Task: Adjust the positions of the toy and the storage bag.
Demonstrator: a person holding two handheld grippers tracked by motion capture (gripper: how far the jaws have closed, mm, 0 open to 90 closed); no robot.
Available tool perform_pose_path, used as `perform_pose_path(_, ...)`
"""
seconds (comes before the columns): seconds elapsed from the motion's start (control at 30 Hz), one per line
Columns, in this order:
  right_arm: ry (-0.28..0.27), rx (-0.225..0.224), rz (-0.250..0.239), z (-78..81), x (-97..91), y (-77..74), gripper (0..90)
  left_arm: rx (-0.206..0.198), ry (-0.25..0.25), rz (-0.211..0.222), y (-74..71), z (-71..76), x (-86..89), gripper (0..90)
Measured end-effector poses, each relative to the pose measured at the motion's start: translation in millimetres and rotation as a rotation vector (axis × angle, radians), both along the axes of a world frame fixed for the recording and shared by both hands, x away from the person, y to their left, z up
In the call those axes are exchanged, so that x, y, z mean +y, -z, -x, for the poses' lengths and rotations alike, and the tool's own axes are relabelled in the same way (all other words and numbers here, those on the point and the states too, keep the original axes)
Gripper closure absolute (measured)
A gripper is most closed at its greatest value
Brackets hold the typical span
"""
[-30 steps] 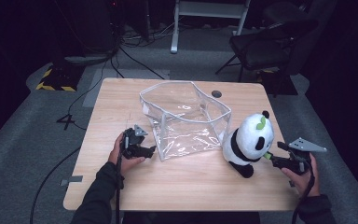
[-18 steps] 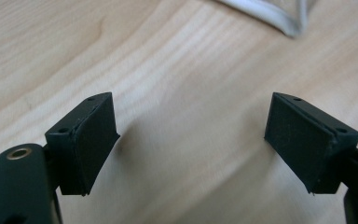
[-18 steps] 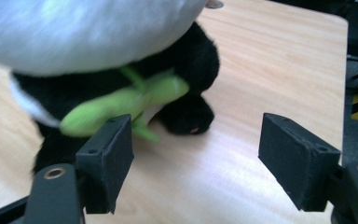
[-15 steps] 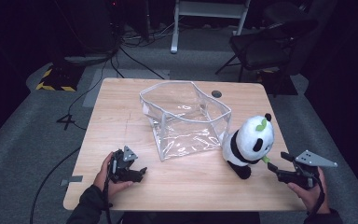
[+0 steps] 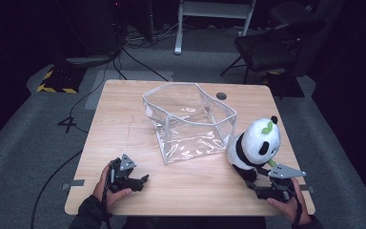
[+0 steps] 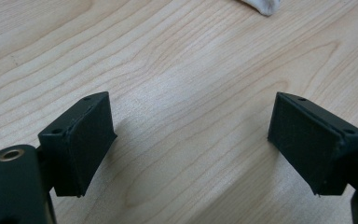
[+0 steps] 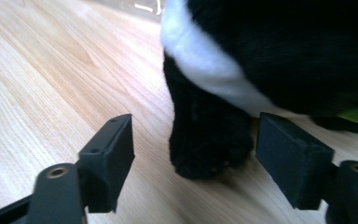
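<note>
My right gripper (image 7: 193, 154), jaws apart and just been closing, lines up on the panda (image 5: 255, 143); bag (image 5: 190, 121) empty, left gripper (image 5: 140, 181) open.

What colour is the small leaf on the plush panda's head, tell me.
Green, on the black-and-white plush panda; the high view shows it best.

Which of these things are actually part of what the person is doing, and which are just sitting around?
In use:
- black-and-white plush panda, its black foot between the open right gripper jaws, not pinched
- clear plastic open-topped bag
- open left gripper, holding nothing

Just around:
- black folding chair
- floor cables
- light wooden table, merely the work surface
</note>
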State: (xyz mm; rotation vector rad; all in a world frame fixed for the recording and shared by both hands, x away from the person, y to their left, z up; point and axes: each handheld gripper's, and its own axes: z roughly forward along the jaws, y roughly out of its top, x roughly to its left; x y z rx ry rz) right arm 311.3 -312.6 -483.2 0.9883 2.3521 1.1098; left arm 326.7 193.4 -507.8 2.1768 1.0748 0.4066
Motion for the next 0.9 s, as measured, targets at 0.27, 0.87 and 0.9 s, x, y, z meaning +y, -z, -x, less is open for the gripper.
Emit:
perform_pose_path(0.27, 0.007, 0.024, 0.059, -17.9, -6.6, 8.8, 48.3, 0.003, 0.012, 0.002, 0.2, -1.8, -0.8, 13.2)
perform_pose_path(0.87, 0.191, 0.004, 0.088, -46.2, -62.7, 7.8, 43.3, 0.009, 0.014, 0.009, 0.7, -2.6, -2.2, 12.4)
perform_pose_path(0.9, 0.198, 0.005, 0.086, -47.4, -64.2, 7.6, 42.7, 0.009, 0.014, 0.009, 0.7, -2.6, -2.2, 12.4)
